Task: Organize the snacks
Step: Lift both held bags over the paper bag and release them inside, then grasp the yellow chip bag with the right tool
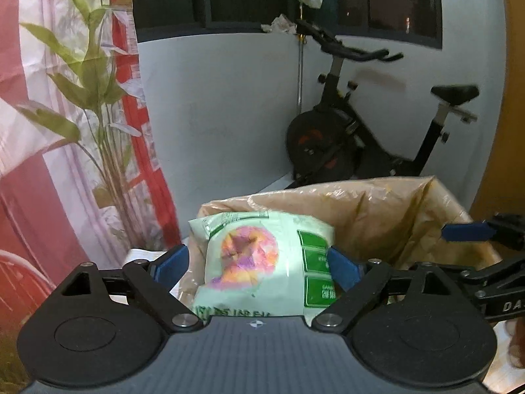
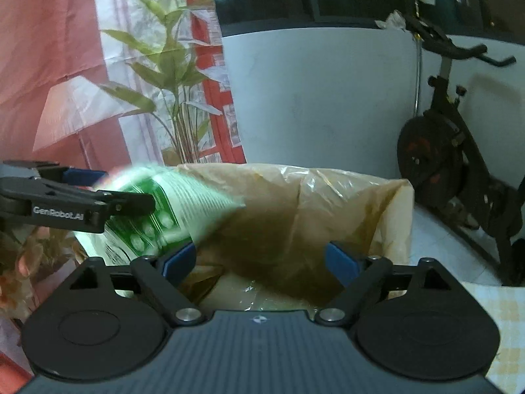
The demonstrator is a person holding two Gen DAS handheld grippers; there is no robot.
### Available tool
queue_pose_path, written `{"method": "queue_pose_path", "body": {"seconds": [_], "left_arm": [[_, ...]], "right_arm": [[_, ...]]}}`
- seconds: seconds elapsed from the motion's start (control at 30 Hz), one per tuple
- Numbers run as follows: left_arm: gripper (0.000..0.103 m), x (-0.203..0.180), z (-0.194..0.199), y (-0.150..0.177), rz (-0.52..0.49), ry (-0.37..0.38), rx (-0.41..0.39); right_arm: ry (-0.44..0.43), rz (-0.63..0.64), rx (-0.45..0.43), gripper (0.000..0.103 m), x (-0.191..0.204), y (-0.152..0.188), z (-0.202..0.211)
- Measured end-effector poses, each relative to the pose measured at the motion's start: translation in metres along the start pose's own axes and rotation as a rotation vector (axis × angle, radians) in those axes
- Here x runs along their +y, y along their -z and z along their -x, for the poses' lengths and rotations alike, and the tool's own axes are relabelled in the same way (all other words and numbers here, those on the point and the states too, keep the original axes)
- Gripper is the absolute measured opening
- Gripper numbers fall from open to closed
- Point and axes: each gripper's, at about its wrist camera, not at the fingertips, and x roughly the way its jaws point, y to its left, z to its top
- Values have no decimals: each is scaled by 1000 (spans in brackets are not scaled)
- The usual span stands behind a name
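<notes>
Left wrist view: the left gripper (image 1: 259,262) has its blue pads spread, and a pale green snack packet (image 1: 262,262) stands between them at lower centre. The left pad is clear of the packet; the right pad sits at its edge, and I cannot tell whether it touches. The packet leans at the near rim of a box lined with a tan plastic bag (image 1: 377,210), partly over the opening. At right edge the right gripper (image 1: 466,231) shows one blue finger.

Right wrist view: the right gripper (image 2: 261,259) is also spread, with nothing between its pads, aimed into the lined box (image 2: 328,197). The packet (image 2: 164,210) appears blurred at middle left, beside the left gripper (image 2: 82,177).

Judging from this, one packet is just reaching the box; whether others remain outside is not visible.
</notes>
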Motion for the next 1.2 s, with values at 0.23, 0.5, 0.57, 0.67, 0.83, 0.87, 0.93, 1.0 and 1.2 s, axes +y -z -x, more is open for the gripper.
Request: {"method": "queue_pose_path", "body": {"seconds": [0.23, 0.5, 0.57, 0.67, 0.83, 0.87, 0.93, 1.0, 1.2], "left_arm": [[93, 12, 25, 0, 67, -8, -47], [92, 50, 84, 27, 147, -31, -110], [92, 56, 99, 41, 165, -57, -119], [92, 62, 116, 71, 200, -92, -124], [92, 61, 128, 122, 250, -124, -85], [92, 59, 129, 133, 259, -136, -79], [92, 54, 130, 149, 273, -152, -67], [92, 48, 130, 164, 289, -156, -59], [92, 22, 127, 194, 291, -147, -40]], "right_arm": [[-1, -13, -26, 89, -2, 1, 24], [-72, -28, -100, 102, 4, 15, 77], [-91, -38, -120, 103, 8, 25, 92], [-114, -35, -137, 103, 12, 44, 106], [-87, 52, -38, 103, 28, 80, 111], [-88, 66, -13, 103, 31, 88, 111], [-104, 84, 34, 103, 33, 107, 110], [-105, 102, 66, 103, 33, 123, 110], [-16, 177, 169, 101, 37, 166, 117]]}}
